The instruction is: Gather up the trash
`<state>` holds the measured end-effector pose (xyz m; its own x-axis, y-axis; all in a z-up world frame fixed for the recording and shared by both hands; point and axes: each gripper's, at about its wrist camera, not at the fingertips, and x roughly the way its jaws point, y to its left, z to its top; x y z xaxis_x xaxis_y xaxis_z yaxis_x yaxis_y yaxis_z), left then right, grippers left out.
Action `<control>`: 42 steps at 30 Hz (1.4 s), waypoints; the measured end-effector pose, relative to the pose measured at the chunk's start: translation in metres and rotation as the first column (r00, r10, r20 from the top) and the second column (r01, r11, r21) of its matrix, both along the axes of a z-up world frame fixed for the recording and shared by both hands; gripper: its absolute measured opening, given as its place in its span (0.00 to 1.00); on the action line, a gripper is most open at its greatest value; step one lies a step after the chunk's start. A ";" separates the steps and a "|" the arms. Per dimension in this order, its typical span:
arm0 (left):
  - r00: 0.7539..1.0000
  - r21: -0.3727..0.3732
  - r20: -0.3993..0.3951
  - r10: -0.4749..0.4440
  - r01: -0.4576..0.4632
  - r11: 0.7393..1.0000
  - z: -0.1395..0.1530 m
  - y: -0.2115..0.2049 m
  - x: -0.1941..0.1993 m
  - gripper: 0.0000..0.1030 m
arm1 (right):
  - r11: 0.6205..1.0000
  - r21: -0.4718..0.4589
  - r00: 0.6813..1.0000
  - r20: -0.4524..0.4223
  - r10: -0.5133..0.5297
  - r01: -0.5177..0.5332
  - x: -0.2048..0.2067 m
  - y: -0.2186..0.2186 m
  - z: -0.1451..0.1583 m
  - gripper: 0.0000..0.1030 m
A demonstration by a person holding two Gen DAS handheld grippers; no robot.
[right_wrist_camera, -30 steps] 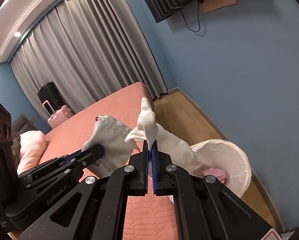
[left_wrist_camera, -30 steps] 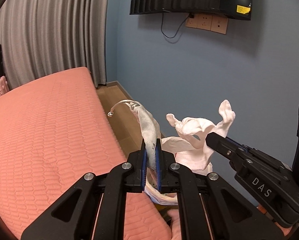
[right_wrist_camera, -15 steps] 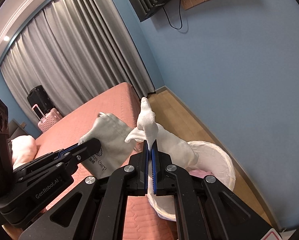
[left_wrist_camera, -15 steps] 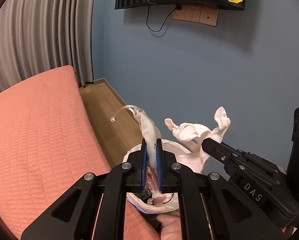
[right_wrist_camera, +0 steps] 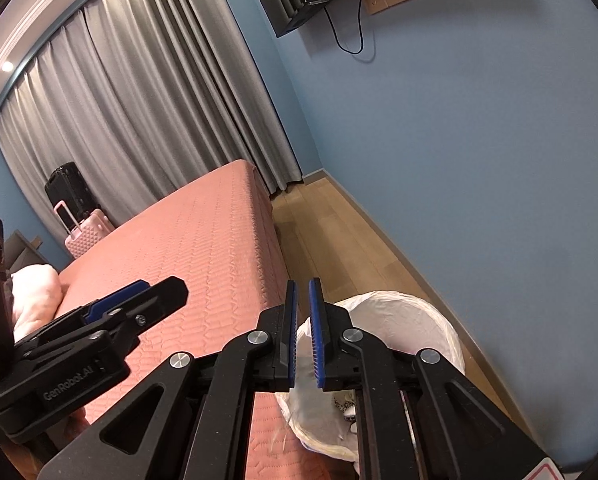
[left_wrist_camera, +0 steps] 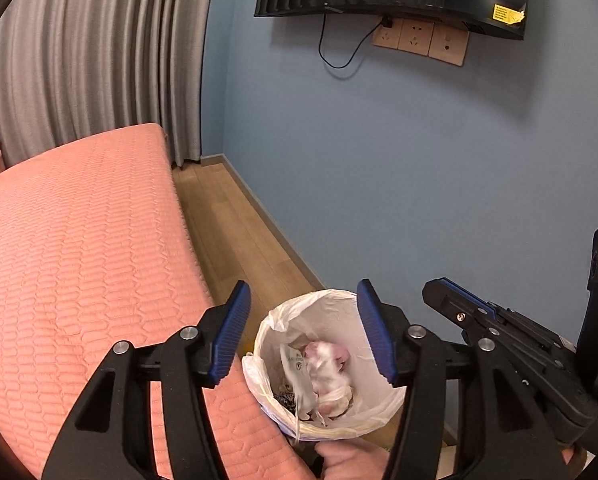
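left gripper point(left_wrist_camera: 304, 330) above the lined trash bin point(left_wrist_camera: 379, 412), jaws opening and standing wide, nothing between the pads – grey pouch point(left_wrist_camera: 297, 380) and white cloth point(left_wrist_camera: 329, 376) lie inside the bin; right gripper point(right_wrist_camera: 304, 334) jaws opening to a narrow gap, empty, beside the bed point(right_wrist_camera: 187, 248)

The left gripper point(left_wrist_camera: 303, 330) points downward, its jaws opening wide with nothing held. The right gripper point(right_wrist_camera: 303, 334) beside it opens slightly, also holding nothing.

trash bin point(left_wrist_camera: 383, 408) on floor point(left_wrist_camera: 239, 236) between bed point(left_wrist_camera: 79, 260) and wall point(left_wrist_camera: 419, 160), trash point(left_wrist_camera: 323, 372) inside
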<state>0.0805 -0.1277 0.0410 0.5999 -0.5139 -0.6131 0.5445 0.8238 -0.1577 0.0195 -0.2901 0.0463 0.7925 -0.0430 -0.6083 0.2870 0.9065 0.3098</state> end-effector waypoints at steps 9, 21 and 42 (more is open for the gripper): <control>0.999 0.002 -0.008 0.046 -0.046 0.999 -0.005 0.019 0.001 0.53 | 1.000 -0.012 1.000 -0.024 0.008 -0.008 0.000 0.015 -0.007 0.19; 0.995 0.023 -0.003 0.099 -0.098 0.995 -0.011 0.045 -0.007 0.56 | 0.993 -0.100 0.995 -0.081 0.062 -0.070 -0.015 0.053 -0.014 0.38; 0.984 0.096 0.015 0.180 -0.181 0.979 -0.036 0.088 -0.044 0.85 | 0.977 -0.189 0.982 -0.179 0.067 -0.101 -0.047 0.088 -0.041 0.83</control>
